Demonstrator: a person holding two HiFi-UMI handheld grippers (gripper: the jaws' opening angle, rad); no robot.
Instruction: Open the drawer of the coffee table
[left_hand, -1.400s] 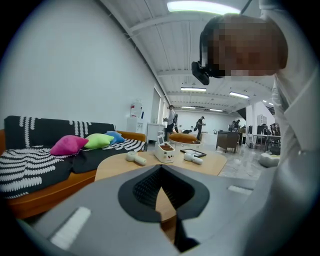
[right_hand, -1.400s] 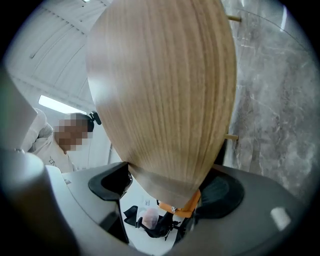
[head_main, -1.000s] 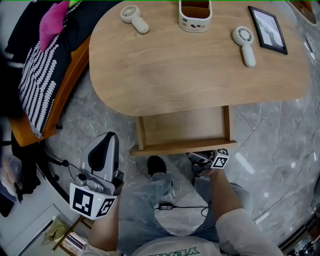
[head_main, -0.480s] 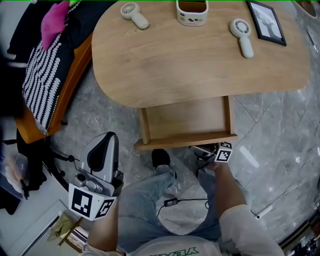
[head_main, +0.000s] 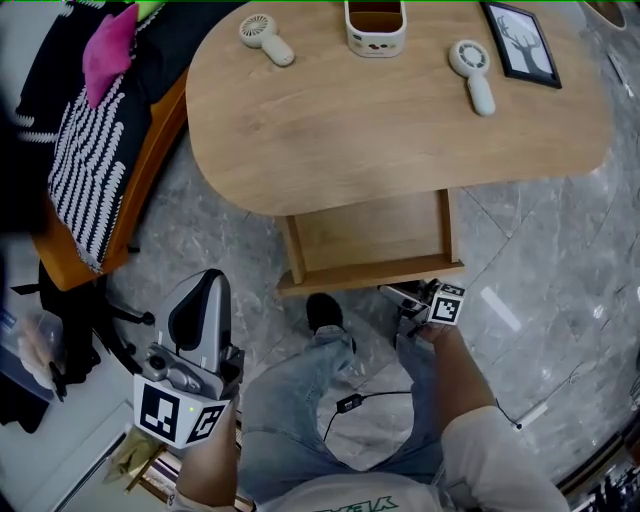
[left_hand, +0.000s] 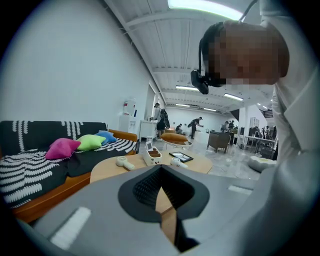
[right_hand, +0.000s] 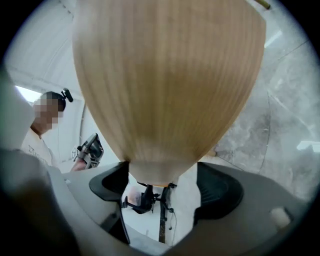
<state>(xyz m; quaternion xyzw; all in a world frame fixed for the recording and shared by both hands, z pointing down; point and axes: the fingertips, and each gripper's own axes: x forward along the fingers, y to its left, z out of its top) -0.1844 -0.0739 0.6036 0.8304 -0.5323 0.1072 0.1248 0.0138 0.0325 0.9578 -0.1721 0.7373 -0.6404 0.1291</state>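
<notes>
The wooden coffee table fills the upper part of the head view. Its drawer stands pulled out from under the near edge, and its inside looks bare. My right gripper is at the right end of the drawer front, just below it. In the right gripper view the drawer front fills the gap of my right gripper, with both pads against it. My left gripper hangs shut and holds nothing at the lower left, away from the table. In its own view my left gripper points at the table top.
On the table lie two hand fans, a small holder and a picture frame. A sofa with a striped blanket and a pink cushion stands at left. The person's shoe and a cable lie below the drawer.
My right gripper has turned and dipped a little at the drawer front. My left gripper has risen slightly. The drawer stands out about as far as before.
</notes>
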